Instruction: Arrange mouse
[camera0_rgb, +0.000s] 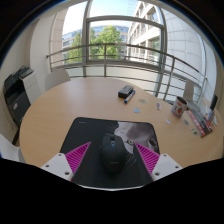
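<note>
Mouse (114, 153), no readable branding, sits on black mousepad (88, 134) between the hand-held gripper (113, 158)'s spread fingers.

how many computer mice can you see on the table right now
1. A black computer mouse sits on the dark rectangular mouse mat between the open gripper fingers, not pressed by either. The small clutter across the round wooden table is too small to identify.

Hand-held tool (112, 160) — 2 pale fingers (62, 168), triangular magenta pads (79, 156)
</note>
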